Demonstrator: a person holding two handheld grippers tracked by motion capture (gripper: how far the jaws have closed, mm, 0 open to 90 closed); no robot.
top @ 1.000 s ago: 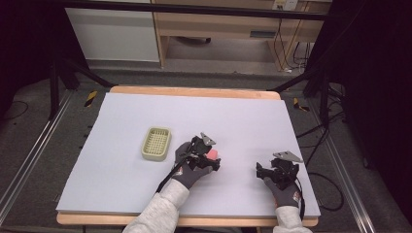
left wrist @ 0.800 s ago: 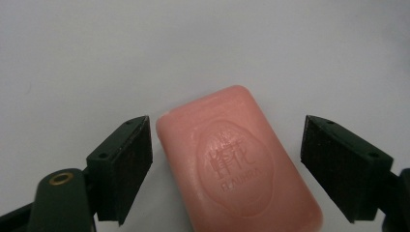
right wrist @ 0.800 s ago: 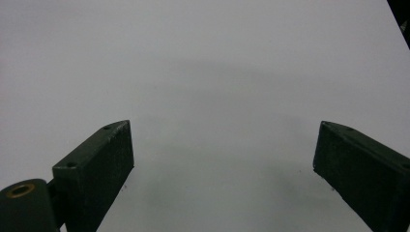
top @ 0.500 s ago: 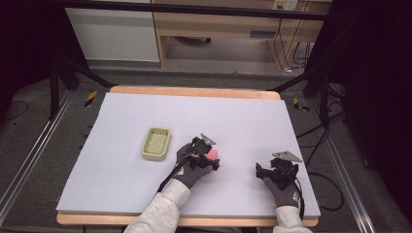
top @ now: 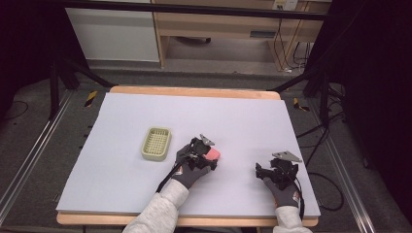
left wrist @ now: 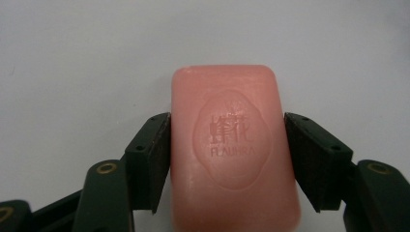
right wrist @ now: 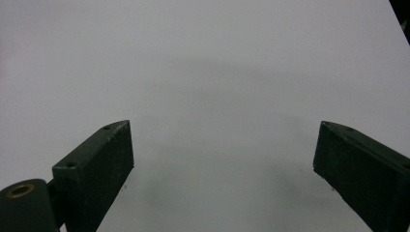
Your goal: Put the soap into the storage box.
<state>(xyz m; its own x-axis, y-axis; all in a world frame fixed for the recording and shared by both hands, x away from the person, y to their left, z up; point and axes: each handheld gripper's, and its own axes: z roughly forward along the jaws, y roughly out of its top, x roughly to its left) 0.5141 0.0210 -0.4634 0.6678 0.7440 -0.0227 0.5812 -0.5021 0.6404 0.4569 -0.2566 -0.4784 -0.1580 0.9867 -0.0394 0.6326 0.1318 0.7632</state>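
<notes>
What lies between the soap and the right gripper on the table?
Nothing: in the high view, only bare white table separates the soap from the right gripper.

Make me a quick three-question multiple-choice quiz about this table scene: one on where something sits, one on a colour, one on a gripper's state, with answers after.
1. Where is the soap dish relative to the left gripper?
A. to its left
B. to its right
C. under it

2. What colour is the soap bar?
A. green
B. pink
C. white

3. How do the right gripper's jaws stand?
A. shut on soap
B. shut on nothing
C. wide apart over bare table

Answers: 1 A, the high view shows the dish farther left. 2 B, the left gripper view shows pink. 3 C, the right gripper view shows a wide gap.
</notes>
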